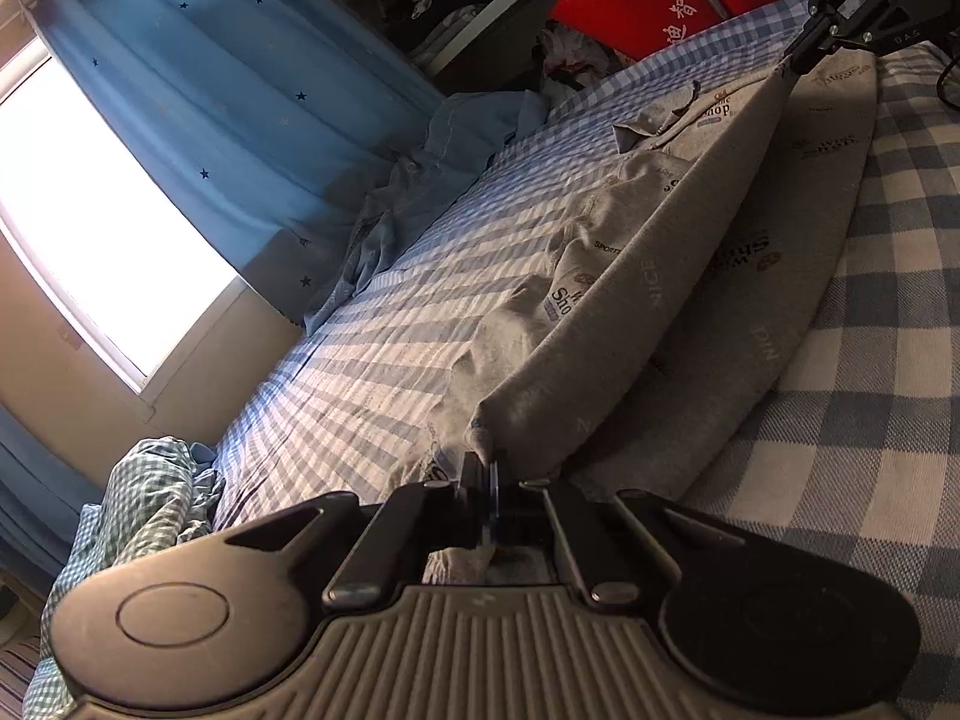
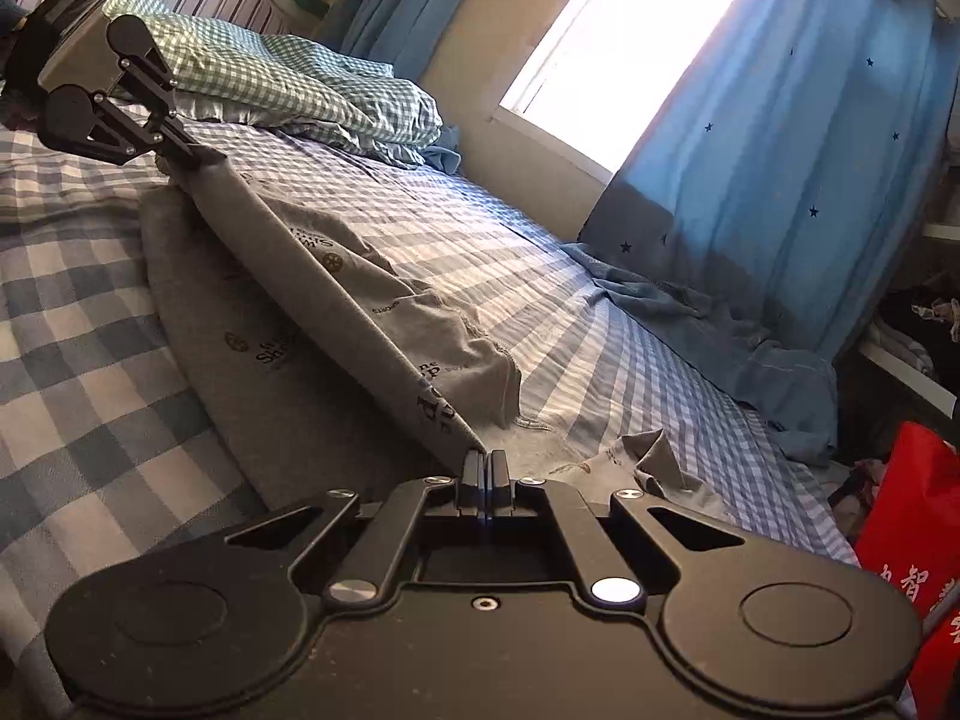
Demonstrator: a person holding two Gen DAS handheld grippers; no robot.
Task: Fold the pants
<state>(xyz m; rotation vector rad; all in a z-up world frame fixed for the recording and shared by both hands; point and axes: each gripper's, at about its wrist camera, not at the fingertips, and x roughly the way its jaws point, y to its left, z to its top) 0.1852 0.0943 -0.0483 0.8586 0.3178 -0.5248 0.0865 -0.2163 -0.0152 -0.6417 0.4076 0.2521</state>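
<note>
The grey pants [image 1: 654, 276], printed with small logos, lie on a bed covered by a blue-and-white checked sheet [image 1: 870, 360], with one long edge lifted into a taut line between the two grippers while the rest of the cloth rests on the sheet on both sides of that ridge. The left gripper [image 1: 487, 468] is clenched on one end of that raised edge, its fingers pressed together with grey cloth pinched between them. The right gripper [image 2: 485, 461] is likewise clamped on the other end of the same edge, jaws fully together on the fabric. Each gripper shows at the far end of the other's view. A blue star-patterned curtain [image 2: 798, 168] hangs by a bright window [image 2: 606, 48], a green checked quilt [image 2: 288, 84] is bunched near the bed's head, and a red bag [image 2: 912, 528] with white characters sits beyond the foot
</note>
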